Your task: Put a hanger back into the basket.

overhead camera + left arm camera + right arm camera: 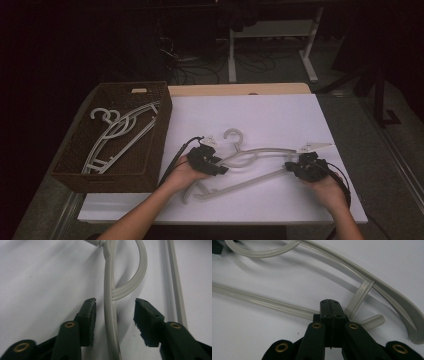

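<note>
The left gripper [212, 164] is straddling the hanger [250, 167] lying mid-table – jaws half open, pads clear of its arm – while the right gripper [300, 170], jaws shut flat, is resting over the bottom bar's right end, so centring the arm before squeezing is advisable.

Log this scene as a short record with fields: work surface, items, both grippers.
surface: white table
hanger in hand: pale hanger lying flat on the table
basket: brown basket at the table's left, with more hangers inside
left hand-held gripper: jaws astride the hanger's arm, pads not touching it
right hand-held gripper: jaws together at the hanger's lower bar; whether the bar is pinched cannot be told
</note>
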A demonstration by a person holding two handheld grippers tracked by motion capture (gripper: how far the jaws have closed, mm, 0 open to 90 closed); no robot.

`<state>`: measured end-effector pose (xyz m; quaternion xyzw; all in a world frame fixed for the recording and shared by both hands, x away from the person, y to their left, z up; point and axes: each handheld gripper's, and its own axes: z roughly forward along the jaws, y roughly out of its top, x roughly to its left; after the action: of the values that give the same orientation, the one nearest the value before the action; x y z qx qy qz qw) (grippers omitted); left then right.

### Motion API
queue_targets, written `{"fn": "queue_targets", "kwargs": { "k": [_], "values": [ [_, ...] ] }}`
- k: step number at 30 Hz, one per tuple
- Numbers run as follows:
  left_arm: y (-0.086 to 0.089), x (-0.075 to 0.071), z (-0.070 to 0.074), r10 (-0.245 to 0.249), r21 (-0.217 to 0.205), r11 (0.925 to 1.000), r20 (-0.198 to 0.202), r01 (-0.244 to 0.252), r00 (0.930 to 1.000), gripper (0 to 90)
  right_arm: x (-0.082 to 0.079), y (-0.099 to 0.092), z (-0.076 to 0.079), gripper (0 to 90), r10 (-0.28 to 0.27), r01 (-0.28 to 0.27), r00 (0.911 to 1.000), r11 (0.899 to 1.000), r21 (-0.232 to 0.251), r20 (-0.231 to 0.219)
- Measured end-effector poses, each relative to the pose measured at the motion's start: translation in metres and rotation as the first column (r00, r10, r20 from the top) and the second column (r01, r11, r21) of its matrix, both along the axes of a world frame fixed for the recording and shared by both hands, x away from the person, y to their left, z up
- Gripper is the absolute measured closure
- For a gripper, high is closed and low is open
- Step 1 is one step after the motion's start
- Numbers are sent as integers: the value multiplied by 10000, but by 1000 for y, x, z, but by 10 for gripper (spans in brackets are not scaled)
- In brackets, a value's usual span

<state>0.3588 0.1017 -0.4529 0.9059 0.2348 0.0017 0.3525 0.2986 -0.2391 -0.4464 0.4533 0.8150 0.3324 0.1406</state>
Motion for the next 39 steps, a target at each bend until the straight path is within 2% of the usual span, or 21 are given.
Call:
{"fn": "queue_targets", "kwargs": {
  "k": [10,17,21,23,25,27,28,33,35,36,39],
  "values": [
    [-1,0,-1,279,149,9995,399,-285,9988,784,0,0,0,893,12,-12,10000,10000,17,7],
    [0,-1,0,508,84,9987,348,-511,9981,814,-1,-1,3,888,-4,3,9999,10000,61,119],
    [5,1,4,613,-60,9981,325,-611,9976,818,-5,-2,11,805,80,-104,9991,9983,568,419],
    [8,2,8,668,-76,9977,287,-666,9974,819,-9,-3,16,714,138,-185,9987,9951,967,494],
    [10,2,11,787,-102,9969,301,-784,9964,819,-11,-2,17,642,172,-233,9983,9936,1104,558],
    [12,3,13,833,-62,9965,322,-832,9960,819,-12,-2,18,612,222,-288,9981,9928,1161,577],
    [14,3,17,993,-80,9950,345,-991,9945,819,-15,-1,18,535,296,-375,9976,9911,1279,630],
    [21,5,32,1339,-160,9909,456,-1333,9899,821,-19,3,16,359,558,-646,9959,9899,1260,718],
    [21,5,32,1339,-160,9909,456,-1333,9899,821,-19,4,16,359,606,-702,9950,9897,1251,790],
    [26,5,46,1614,-300,9867,503,-1600,9856,821,-20,4,15,274,688,-796,9939,9883,1297,864],
    [32,6,62,1752,-468,9839,599,-1725,9827,821,-19,4,14,232,763,-891,9925,9864,1383,952]
  ]
}}
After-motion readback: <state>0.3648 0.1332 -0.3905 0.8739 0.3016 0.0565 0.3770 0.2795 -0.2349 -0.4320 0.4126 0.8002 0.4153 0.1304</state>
